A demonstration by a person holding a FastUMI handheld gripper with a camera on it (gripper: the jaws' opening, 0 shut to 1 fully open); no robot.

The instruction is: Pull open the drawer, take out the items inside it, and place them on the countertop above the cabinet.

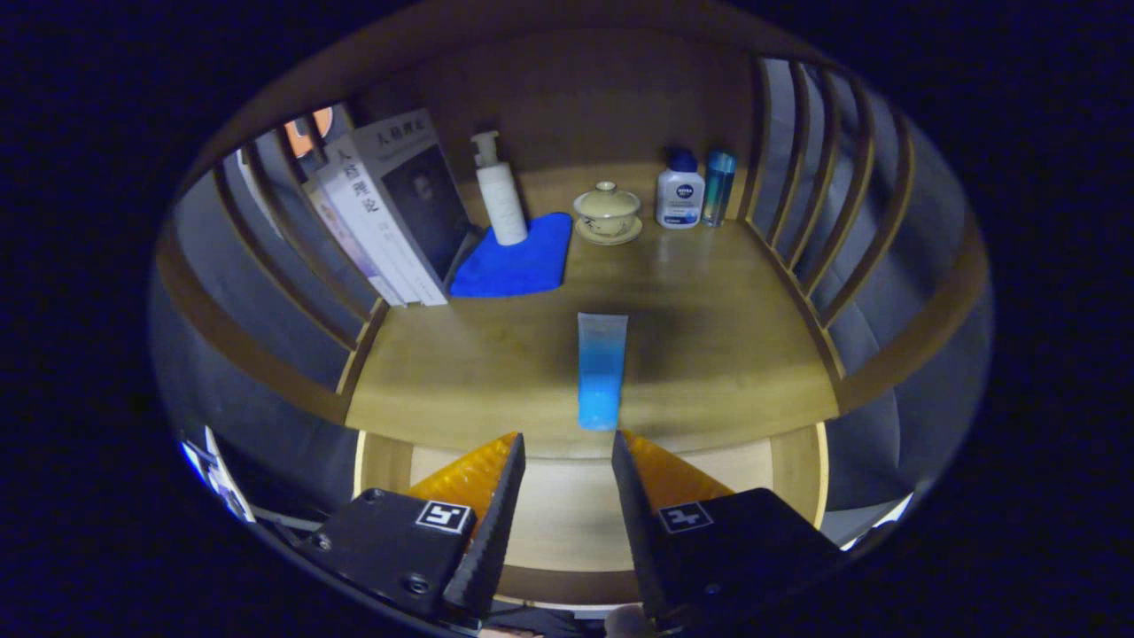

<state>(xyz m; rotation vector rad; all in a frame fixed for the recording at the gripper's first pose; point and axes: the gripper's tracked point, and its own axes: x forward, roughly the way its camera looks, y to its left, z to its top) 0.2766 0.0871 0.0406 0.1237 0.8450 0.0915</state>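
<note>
Gripper view has your gripper (567, 447) spread wide and holding nothing, poised over the open drawer (567, 514) below the wooden countertop (709, 354). A blue tube (601, 368) lies at the countertop's front edge, just ahead of your fingers. Along the back edge stand books (390, 208), a pump bottle (498, 190) on a blue cloth (523, 261), a lidded cup (608, 213) and two bottles (695, 190).

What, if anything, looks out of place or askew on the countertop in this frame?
Little stands out. The blue tube lies flat near the countertop front edge, just ahead of the open gripper, apart from the upright bottles at the back. The books lean against the side rail. Nothing looks spilled or damaged.
</note>
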